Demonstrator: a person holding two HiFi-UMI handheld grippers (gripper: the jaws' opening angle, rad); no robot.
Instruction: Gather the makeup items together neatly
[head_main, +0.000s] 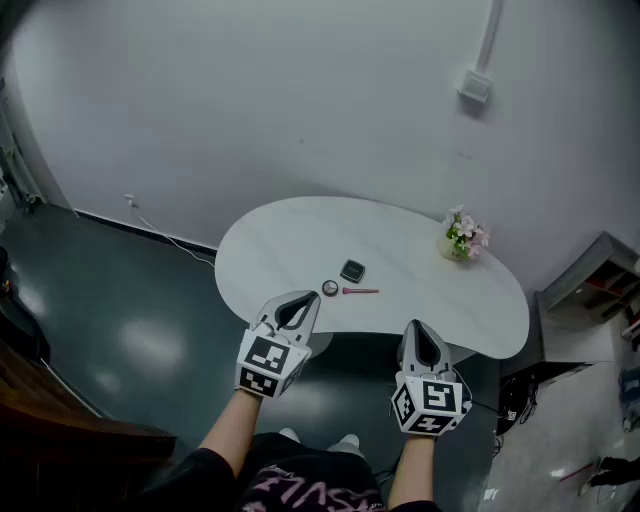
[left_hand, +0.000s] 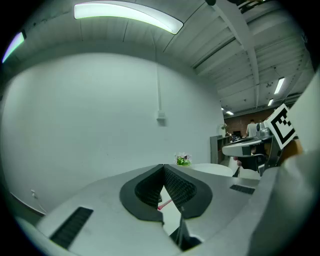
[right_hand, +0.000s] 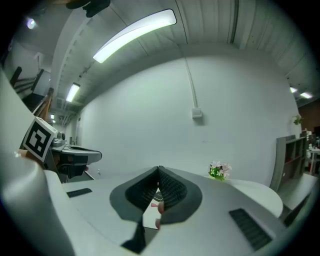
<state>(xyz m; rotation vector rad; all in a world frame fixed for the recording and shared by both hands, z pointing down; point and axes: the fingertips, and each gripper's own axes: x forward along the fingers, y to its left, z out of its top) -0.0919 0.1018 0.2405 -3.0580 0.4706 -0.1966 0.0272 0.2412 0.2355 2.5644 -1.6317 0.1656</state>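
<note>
The left hand-held gripper (head_main: 293, 312) and right hand-held gripper (head_main: 421, 346) are clenched and empty, low in the frame; the dark compact (head_main: 352, 270), small round item (head_main: 330, 288) and pink stick (head_main: 361, 291) lie mid-frame on the worktop (head_main: 270, 240); the jaws are best opened before the stick is approached squarely.

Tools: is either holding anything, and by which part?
Nothing held. Left tool and right tool are shut and empty; pink stick, round case and square case lie on the table.

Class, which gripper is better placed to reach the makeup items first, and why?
Probably the left gripper: its shut tips sit close to the round makeup item. The right gripper hangs farther back, off the table edge.
</note>
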